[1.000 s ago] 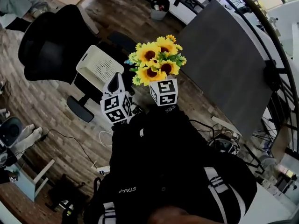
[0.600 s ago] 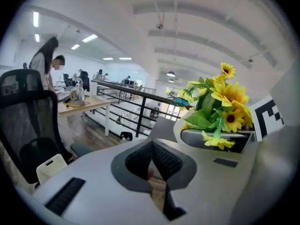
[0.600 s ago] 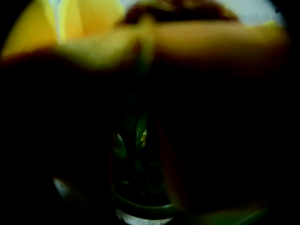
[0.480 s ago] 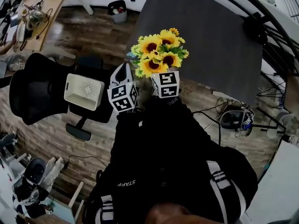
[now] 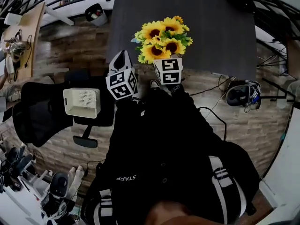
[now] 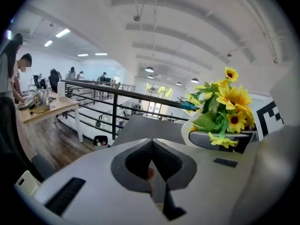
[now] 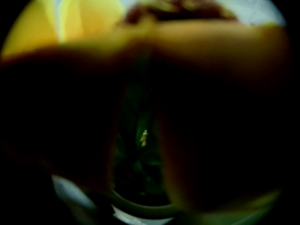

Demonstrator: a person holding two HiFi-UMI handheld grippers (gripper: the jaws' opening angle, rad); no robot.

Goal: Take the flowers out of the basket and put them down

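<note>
A bunch of yellow sunflowers (image 5: pixel 164 36) with green leaves stands up out of my right gripper (image 5: pixel 167 64), which is shut on its stems, over the near edge of a dark grey table (image 5: pixel 211 27). The left gripper view shows the same bunch (image 6: pixel 225 107) at its right. In the right gripper view blurred yellow petals (image 7: pixel 89 13) and dark leaves fill the picture and hide the jaws. My left gripper (image 5: pixel 120 60) hangs just left of the flowers, shut (image 6: pixel 151 161) with nothing in it. The white basket (image 5: pixel 82 102) sits behind on a black chair (image 5: pixel 37 114).
The floor is wood planks. A dark headset-like device (image 5: pixel 243 95) and cables lie on it at the right. A small bin (image 5: pixel 96 14) and a wooden desk (image 5: pixel 21 36) are at the far left. A black railing (image 6: pixel 112 107) runs beyond the table.
The person has turned and stepped toward the dark table, so it now lies right under the flowers. The chair and basket have slid left and behind. Both grippers keep their hold and spacing.
</note>
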